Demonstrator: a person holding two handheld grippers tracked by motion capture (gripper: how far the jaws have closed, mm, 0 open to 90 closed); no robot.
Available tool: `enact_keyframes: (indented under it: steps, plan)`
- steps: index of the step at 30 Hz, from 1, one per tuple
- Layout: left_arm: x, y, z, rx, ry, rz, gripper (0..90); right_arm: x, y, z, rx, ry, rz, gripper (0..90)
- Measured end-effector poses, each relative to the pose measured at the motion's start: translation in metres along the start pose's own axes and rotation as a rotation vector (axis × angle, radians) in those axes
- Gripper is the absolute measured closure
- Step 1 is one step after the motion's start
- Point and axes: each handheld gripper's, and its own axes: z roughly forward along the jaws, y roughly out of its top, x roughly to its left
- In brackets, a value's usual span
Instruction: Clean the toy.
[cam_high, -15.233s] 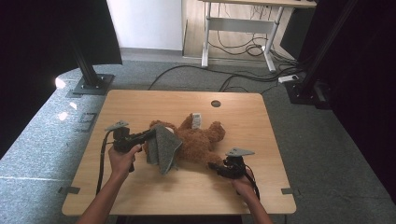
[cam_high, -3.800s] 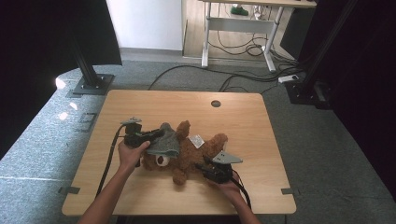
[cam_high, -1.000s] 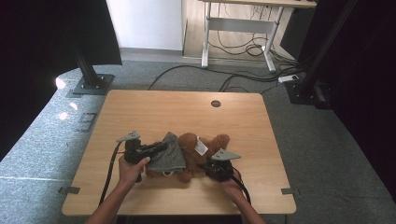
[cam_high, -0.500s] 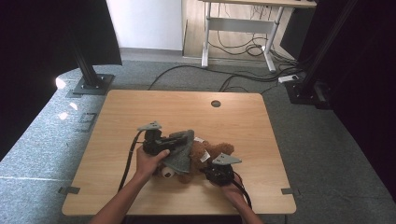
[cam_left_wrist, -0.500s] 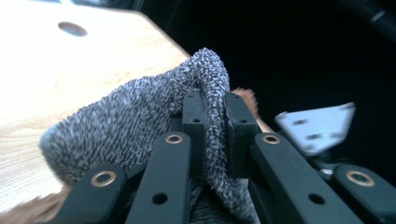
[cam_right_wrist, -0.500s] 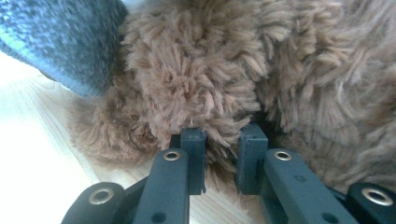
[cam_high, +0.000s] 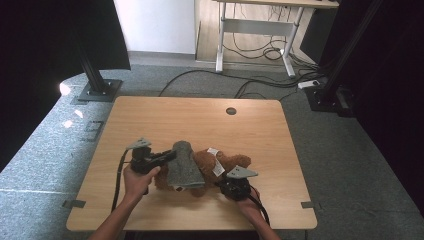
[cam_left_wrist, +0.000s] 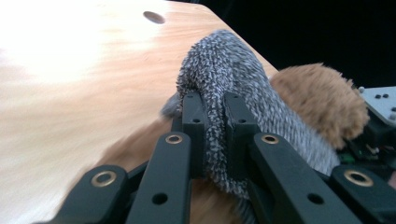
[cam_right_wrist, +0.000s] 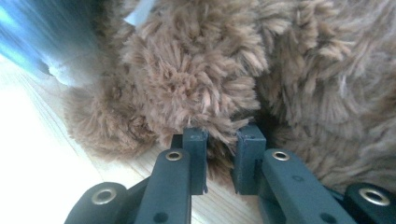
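Fingers (cam_left_wrist: 194, 116) of the left gripper (cam_high: 167, 156) pinch the grey garment (cam_high: 184, 165); the right gripper (cam_high: 231, 186) clamps the bear (cam_high: 227, 162), near the table's (cam_high: 200, 120) near edge. Dressing underway; next, likely, pull the garment further over the bear.

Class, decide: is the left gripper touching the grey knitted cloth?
Touching. The left gripper view shows the left gripper pinching a fold of grey knitted cloth.

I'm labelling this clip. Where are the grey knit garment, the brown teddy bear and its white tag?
grey knit garment (cam_high: 184, 165), high view, middle of the cloth.
brown teddy bear (cam_right_wrist: 187, 79), right gripper view, fur.
white tag (cam_high: 217, 165), high view, middle of the label.
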Motion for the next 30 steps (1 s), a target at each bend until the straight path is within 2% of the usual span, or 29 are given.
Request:
enact_keyframes:
  steps: [4, 9, 10, 12, 14, 16, 22, 25, 30]
  plan:
    - [0.008, -0.003, -0.019, -0.020, 0.007, -0.020, 80.6, 0.000, 0.000, 0.000, 0.003, 0.004, 0.003, 79.5]
    - [0.010, -0.005, -0.030, -0.029, 0.014, -0.032, 80.1, 0.001, -0.001, 0.000, 0.010, 0.008, 0.005, 80.0]
    - [0.008, -0.006, -0.031, -0.028, 0.009, -0.032, 80.1, 0.001, -0.001, 0.000, 0.011, 0.007, 0.003, 80.1]
    - [0.004, -0.012, -0.031, -0.023, -0.044, -0.041, 80.1, 0.001, -0.002, 0.000, 0.014, 0.006, 0.003, 80.2]
    - [-0.005, -0.019, -0.028, -0.007, -0.098, -0.032, 80.0, 0.001, -0.002, 0.000, 0.017, 0.007, 0.004, 80.2]
    - [-0.009, -0.023, -0.023, 0.008, -0.110, -0.023, 80.0, 0.001, -0.002, 0.001, 0.020, 0.009, 0.006, 80.3]
    - [-0.015, -0.042, 0.005, 0.047, -0.184, -0.033, 81.0, 0.002, -0.003, 0.002, 0.032, 0.003, 0.008, 80.9]
    - [-0.013, -0.046, 0.010, 0.022, -0.176, -0.025, 81.1, 0.002, -0.003, 0.003, 0.034, -0.002, 0.006, 81.1]
    - [-0.003, -0.043, 0.015, 0.007, -0.170, -0.037, 81.7, 0.004, -0.001, 0.007, 0.031, -0.021, 0.005, 81.6]
